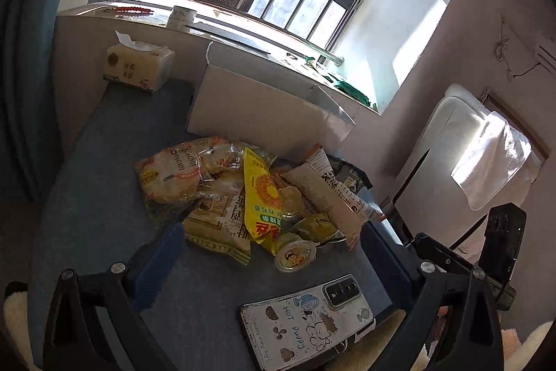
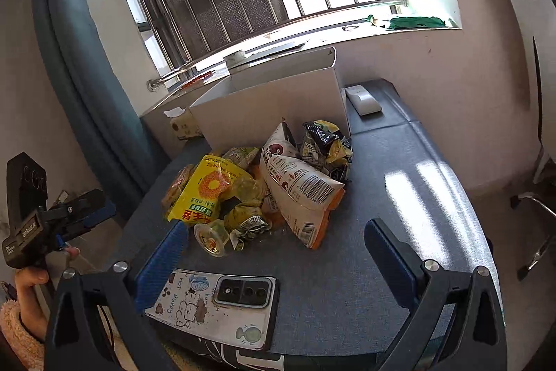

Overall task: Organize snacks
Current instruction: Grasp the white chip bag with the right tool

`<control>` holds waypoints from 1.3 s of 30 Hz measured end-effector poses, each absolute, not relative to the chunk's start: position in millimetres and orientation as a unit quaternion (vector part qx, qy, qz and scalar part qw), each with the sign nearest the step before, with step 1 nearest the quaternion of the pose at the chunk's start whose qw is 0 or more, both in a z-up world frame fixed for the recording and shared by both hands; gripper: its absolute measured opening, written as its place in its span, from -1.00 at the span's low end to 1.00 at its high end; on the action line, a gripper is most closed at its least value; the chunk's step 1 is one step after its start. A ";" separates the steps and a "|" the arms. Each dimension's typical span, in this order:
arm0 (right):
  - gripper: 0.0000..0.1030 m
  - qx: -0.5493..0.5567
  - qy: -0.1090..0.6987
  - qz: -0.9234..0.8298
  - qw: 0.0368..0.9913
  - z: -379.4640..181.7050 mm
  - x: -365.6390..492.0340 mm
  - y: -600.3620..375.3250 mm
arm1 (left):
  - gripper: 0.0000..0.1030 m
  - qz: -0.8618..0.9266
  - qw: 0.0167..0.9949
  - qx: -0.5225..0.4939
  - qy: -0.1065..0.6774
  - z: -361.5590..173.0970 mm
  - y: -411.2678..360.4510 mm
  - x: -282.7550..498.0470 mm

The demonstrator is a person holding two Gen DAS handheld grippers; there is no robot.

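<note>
A heap of snack packets (image 1: 243, 193) (image 2: 257, 186) lies on the blue-grey table in front of an open white cardboard box (image 1: 257, 99) (image 2: 274, 103). On top is a yellow sunflower-seed bag (image 1: 260, 193) (image 2: 205, 190), beside it a long white packet (image 2: 299, 190) and a small jelly cup (image 1: 295, 254) (image 2: 212, 237). My left gripper (image 1: 274, 249) hovers open just short of the heap, the jelly cup between its blue fingers (image 1: 160, 259). My right gripper (image 2: 281, 246) is open too, near the heap's front edge. Neither holds anything.
A phone in a cartoon case (image 1: 309, 322) (image 2: 215, 308) lies face down at the table's near edge. A tissue pack (image 1: 139, 65) stands at the back left, a white remote (image 2: 363, 99) right of the box. A white chair (image 1: 462, 162) stands at the right. The table (image 2: 399, 197) has bare surface on the right.
</note>
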State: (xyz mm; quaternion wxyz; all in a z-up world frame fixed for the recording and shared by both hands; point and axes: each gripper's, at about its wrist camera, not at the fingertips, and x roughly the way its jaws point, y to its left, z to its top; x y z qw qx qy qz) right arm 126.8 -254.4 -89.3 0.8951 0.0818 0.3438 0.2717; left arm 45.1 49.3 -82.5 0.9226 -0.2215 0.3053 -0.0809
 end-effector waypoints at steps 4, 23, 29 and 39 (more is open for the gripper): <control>1.00 0.083 0.348 0.266 0.895 -94.7 130.6 -252.7 | 1.00 -0.082 0.918 -0.225 0.318 -92.2 48.0 45.6; 1.00 0.105 0.426 0.317 0.841 -140.0 225.2 -231.1 | 1.00 -0.091 0.915 -0.202 0.337 -101.0 36.8 50.4; 0.99 0.081 0.453 0.344 0.819 -155.4 245.3 -206.7 | 1.00 -0.086 0.912 -0.203 0.345 -105.5 38.2 53.4; -0.26 0.065 0.388 0.342 0.853 -123.2 204.5 -221.9 | 0.99 -0.078 0.911 -0.197 0.353 -109.4 40.1 60.0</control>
